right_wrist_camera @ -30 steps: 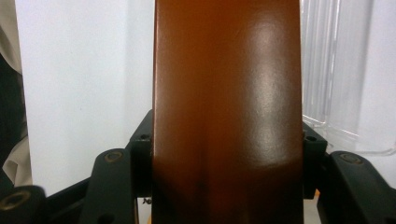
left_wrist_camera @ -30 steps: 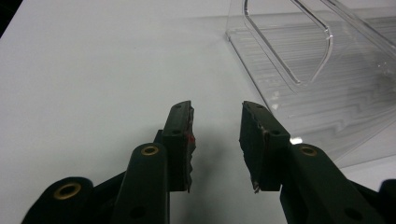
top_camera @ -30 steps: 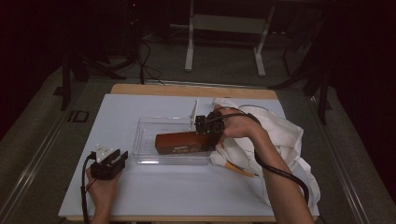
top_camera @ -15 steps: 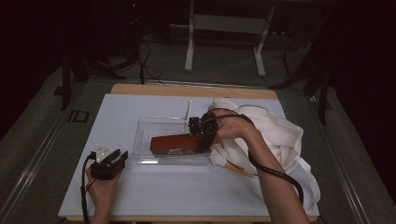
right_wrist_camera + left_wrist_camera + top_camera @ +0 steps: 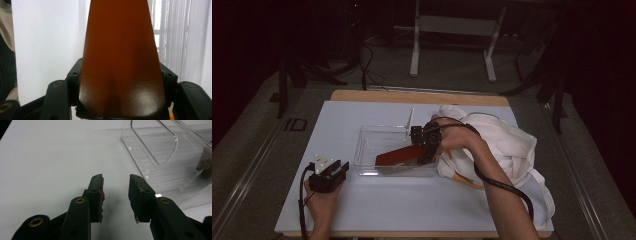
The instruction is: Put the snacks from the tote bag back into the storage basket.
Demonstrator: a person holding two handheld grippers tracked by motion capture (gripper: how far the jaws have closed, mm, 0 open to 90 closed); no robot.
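A reddish-brown flat box (image 5: 397,156) lies tilted inside a clear plastic tray (image 5: 367,145), with its left end low and its right end raised. My right gripper (image 5: 419,150) has that raised end between its jaws. In the right gripper view the box (image 5: 120,50) spans the whole gap of the right gripper (image 5: 121,75), with no space visible at either pad. The jaws have just been opening with the box still between them. My left gripper (image 5: 341,169) rests open on the white table top left of the tray, and in its own view the left gripper (image 5: 116,187) holds nothing.
A crumpled white cloth (image 5: 512,145) lies right of the tray, under my right forearm. The tray's clear wall (image 5: 160,170) stands just ahead and right of the left jaws. The white table top (image 5: 412,205) stretches in front of the tray. Dark floor and stands lie beyond.
The box has gone from level to tilted, its left end sinking toward the tray floor. My right hand has shifted slightly left. The left gripper has stayed put.
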